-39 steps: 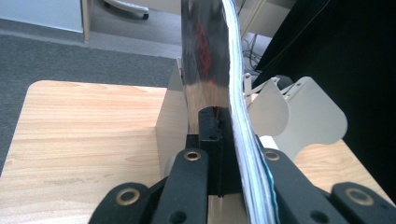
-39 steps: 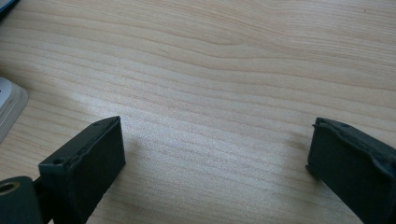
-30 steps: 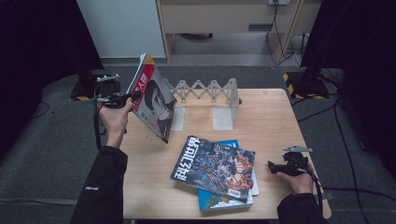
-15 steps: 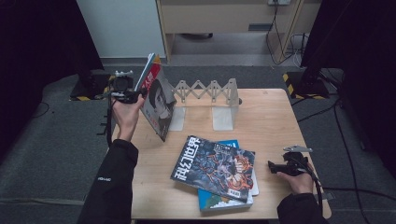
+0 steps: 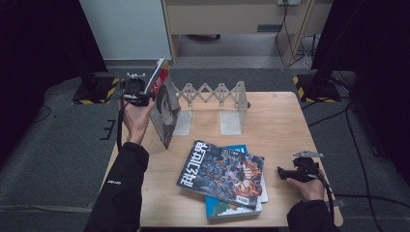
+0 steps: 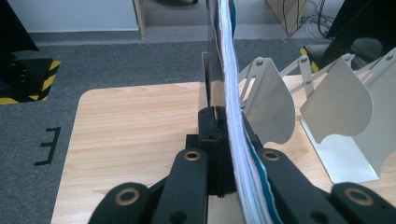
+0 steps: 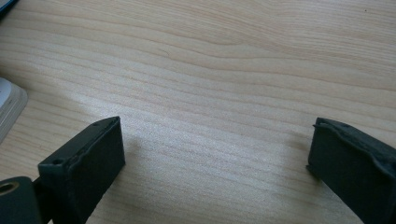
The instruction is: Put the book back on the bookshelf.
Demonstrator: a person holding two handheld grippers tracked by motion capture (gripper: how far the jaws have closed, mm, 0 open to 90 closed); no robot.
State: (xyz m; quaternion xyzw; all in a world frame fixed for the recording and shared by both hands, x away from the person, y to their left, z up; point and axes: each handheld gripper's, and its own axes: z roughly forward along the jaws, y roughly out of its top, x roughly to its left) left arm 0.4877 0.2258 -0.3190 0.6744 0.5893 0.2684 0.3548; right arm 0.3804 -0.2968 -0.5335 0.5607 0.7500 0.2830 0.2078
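A magazine (image 5: 164,113) stands nearly upright on its lower edge at the table's left side, just left of the white folding book rack (image 5: 212,94). My left gripper (image 5: 149,93) is shut on the magazine's upper part. In the left gripper view the magazine (image 6: 228,93) runs edge-on between the jaws of that gripper (image 6: 224,140), with the rack's plates (image 6: 268,105) to its right. My right gripper (image 5: 286,172) rests low at the table's front right. Its jaws (image 7: 215,154) stand open over bare wood with nothing between them.
A stack of flat magazines (image 5: 225,176) lies at the front middle of the wooden table (image 5: 275,121), a dark illustrated cover on top; its corner (image 7: 9,109) shows left of the right gripper. Grey carpet and black stands surround the table.
My left hand has carried the magazine to the right, closer to the rack, and tipped it more upright. The right hand has stayed in place.
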